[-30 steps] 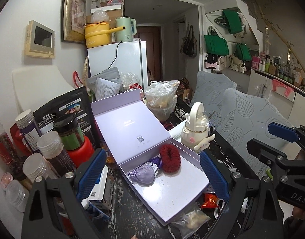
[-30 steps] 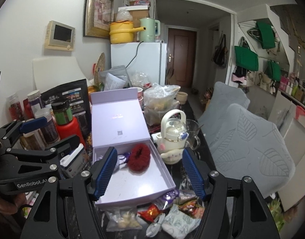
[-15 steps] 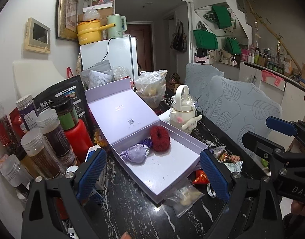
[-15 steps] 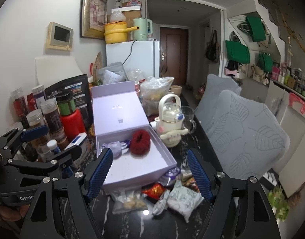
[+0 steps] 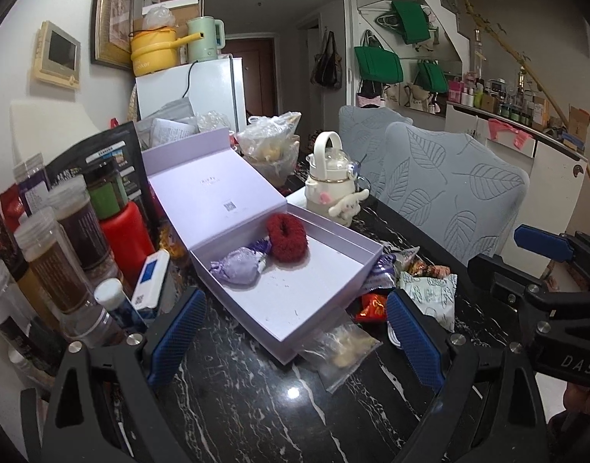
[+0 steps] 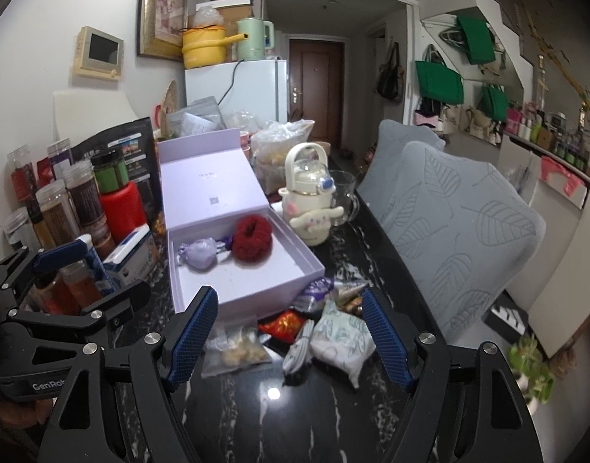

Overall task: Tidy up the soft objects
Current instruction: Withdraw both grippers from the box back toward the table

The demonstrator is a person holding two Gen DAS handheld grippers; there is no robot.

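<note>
Left wrist view: I hold both grippers tilted down over the dark marble table (image 5: 256, 405), jaws wide apart, gripping nothing.
Ahead of my left gripper (image 5: 295, 332) sits the lilac box (image 5: 295, 308) with a red scrunchie (image 5: 287, 237) and lilac pouch (image 5: 239, 266); my right gripper (image 6: 291, 337) frames snack packets (image 6: 341, 337). "DAS" and "GenRo" read on the gripper bodies.

Along the left of the black marble surface (image 6: 295, 416) stand spice jars (image 6: 58, 212) and a red bottle (image 6: 121, 208). A cream kettle-shaped bottle (image 6: 308, 193) sits beside a glass mug (image 6: 343, 196). Behind, a white fridge (image 6: 248, 88) carries a yellow pot (image 6: 202, 46) and green kettle (image 6: 254, 38).
</note>
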